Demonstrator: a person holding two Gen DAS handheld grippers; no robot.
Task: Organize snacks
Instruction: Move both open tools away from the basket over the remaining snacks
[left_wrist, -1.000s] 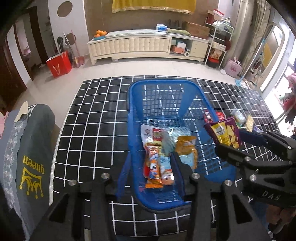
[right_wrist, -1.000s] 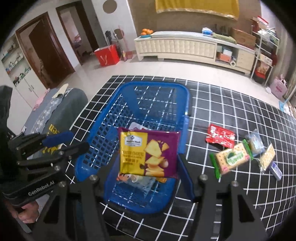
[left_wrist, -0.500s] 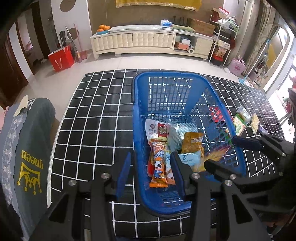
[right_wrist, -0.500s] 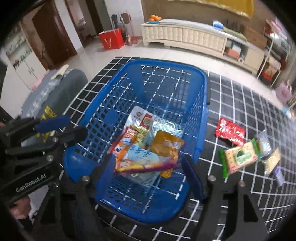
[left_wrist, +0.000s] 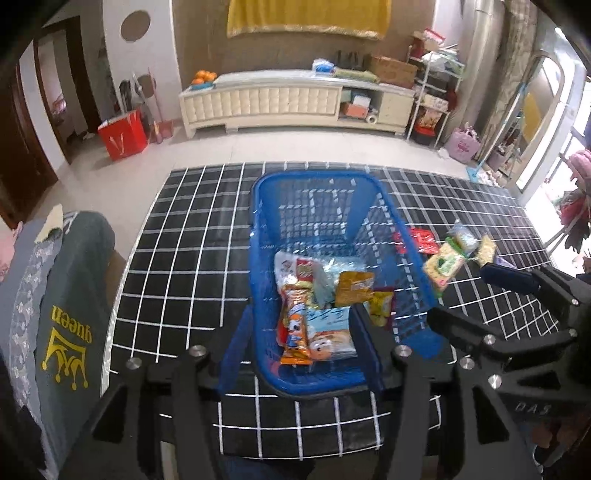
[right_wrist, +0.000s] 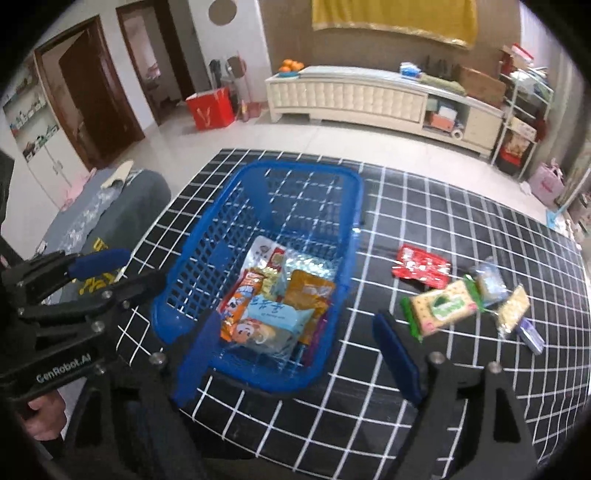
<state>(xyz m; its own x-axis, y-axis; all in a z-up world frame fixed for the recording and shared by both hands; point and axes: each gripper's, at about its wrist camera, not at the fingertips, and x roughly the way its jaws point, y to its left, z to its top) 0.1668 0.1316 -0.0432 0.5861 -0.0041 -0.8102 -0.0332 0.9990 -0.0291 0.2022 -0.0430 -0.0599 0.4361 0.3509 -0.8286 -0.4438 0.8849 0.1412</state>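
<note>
A black grid-cloth table (right_wrist: 424, 229) is seen in a living room. Nearest, both claws, left (left_wrist: 291, 354) and right (right_wrist: 295, 354), are held wide and empty over the blue basket (right_wrist: 207, 258), probably between picks. Loose snacks (right_wrist: 441, 306) are left towards the right edge; the purple cracker pack (left_wrist: 380, 306) is shown clearly only by the left view.

The left gripper (left_wrist: 295, 347) was spread wide and empty, pointing toward 12 o'clock; the right gripper (right_wrist: 295, 350) likewise gaped empty, at its 3 o'clock.
</note>
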